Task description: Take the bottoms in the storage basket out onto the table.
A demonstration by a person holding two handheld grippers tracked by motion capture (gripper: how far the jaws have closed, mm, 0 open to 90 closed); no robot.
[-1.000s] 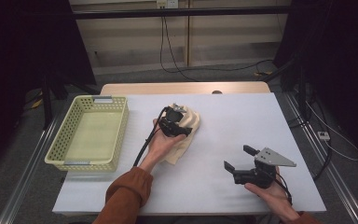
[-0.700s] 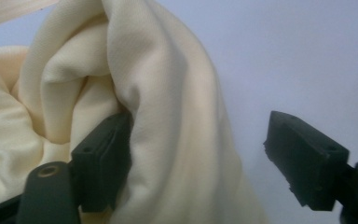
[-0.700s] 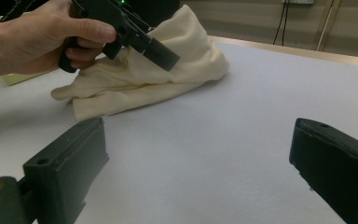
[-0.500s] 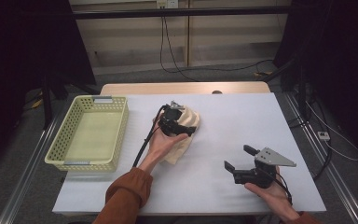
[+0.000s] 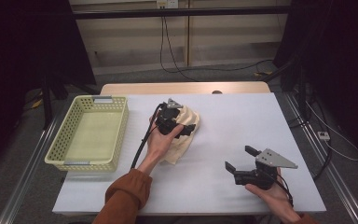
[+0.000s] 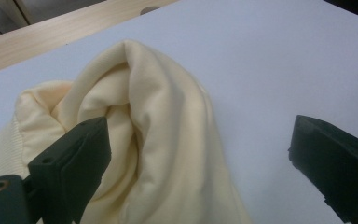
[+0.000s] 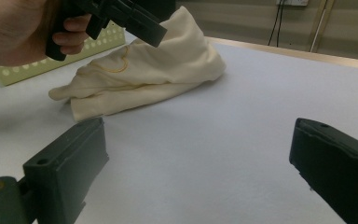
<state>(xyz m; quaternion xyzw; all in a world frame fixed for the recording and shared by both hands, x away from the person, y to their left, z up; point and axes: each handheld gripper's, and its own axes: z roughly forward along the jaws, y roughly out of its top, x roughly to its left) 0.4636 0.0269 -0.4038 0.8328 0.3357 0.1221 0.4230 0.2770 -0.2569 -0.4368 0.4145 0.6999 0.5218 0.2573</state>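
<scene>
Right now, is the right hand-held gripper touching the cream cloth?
Apart. In the high view, bare white table separates the right hand-held gripper from the cream cloth; its own view shows the same gap.

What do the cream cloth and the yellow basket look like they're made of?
The cloth looks like soft matte knit or fleece fabric: it slumps in thick, rounded folds, and a ribbed edge shows in the left gripper view. The basket looks like moulded plastic, pale yellow-green with a slight sheen: its walls are a regular grid of small holes under a smooth rim.
</scene>
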